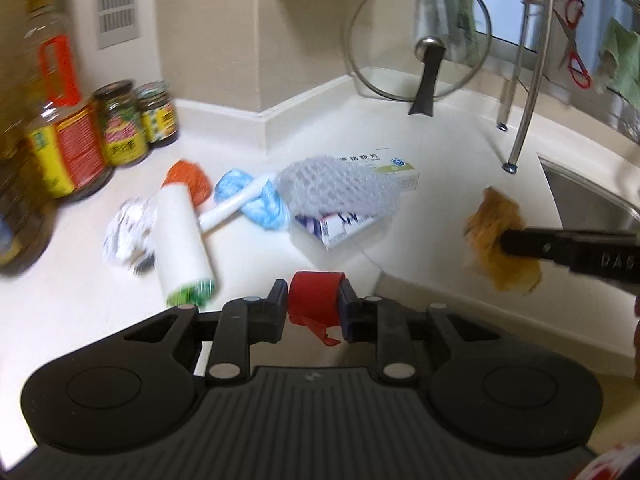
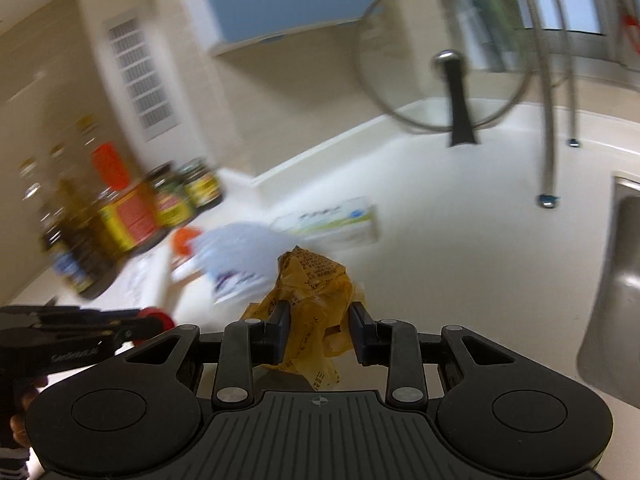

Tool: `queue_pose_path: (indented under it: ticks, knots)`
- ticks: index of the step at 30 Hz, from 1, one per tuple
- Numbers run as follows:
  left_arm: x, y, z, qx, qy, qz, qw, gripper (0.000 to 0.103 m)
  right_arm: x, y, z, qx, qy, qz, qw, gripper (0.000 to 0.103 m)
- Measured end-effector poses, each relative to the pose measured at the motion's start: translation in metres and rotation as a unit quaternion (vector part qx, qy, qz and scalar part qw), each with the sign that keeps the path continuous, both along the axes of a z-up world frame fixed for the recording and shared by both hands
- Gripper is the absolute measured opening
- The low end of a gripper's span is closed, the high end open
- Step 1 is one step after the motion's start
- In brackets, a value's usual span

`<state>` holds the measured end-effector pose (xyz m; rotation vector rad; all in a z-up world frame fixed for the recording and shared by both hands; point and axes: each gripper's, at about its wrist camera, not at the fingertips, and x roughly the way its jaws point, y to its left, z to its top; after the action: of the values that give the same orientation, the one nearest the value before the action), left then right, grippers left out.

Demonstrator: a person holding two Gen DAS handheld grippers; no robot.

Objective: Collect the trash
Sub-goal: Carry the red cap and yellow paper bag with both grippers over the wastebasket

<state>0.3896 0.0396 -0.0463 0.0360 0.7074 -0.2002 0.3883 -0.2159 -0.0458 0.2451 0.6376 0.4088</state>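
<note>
My left gripper (image 1: 313, 304) is shut on a crumpled red plastic piece (image 1: 314, 298) and holds it above the white counter (image 1: 432, 168). My right gripper (image 2: 319, 330) is shut on a crumpled yellow plastic wrapper (image 2: 314, 292); it shows in the left wrist view at the right (image 1: 500, 236). More trash lies on the counter: a white paper roll (image 1: 182, 240), crumpled foil (image 1: 126, 234), an orange wad (image 1: 190, 178), a blue plastic wad (image 1: 256, 200), bubble wrap (image 1: 340, 188), a small medicine box (image 1: 394, 170) and a torn packet (image 1: 344, 228).
Sauce jars and oil bottles (image 1: 76, 140) stand at the left. A glass pot lid (image 1: 420, 40) leans against the back wall. Metal rack legs (image 1: 524, 112) stand by the steel sink (image 1: 592, 196) at the right.
</note>
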Motion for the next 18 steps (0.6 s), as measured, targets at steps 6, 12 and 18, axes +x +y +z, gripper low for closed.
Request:
queue_pose_path:
  ticks: [6, 12, 18]
  knots:
    - [-0.056, -0.021, -0.004, -0.009, 0.006, 0.069, 0.9976, 0.024, -0.021, -0.004, -0.006, 0.0, 0.015, 0.097, 0.995, 0.032]
    - [-0.108, -0.04, -0.029, -0.017, 0.032, 0.139, 0.9896, 0.024, -0.044, -0.004, -0.028, -0.019, 0.039, 0.18, 0.983, 0.032]
    - [-0.143, -0.052, -0.069, -0.015, 0.082, 0.183, 0.9796, 0.024, -0.064, 0.007, -0.065, -0.051, 0.074, 0.232, 0.969, 0.032]
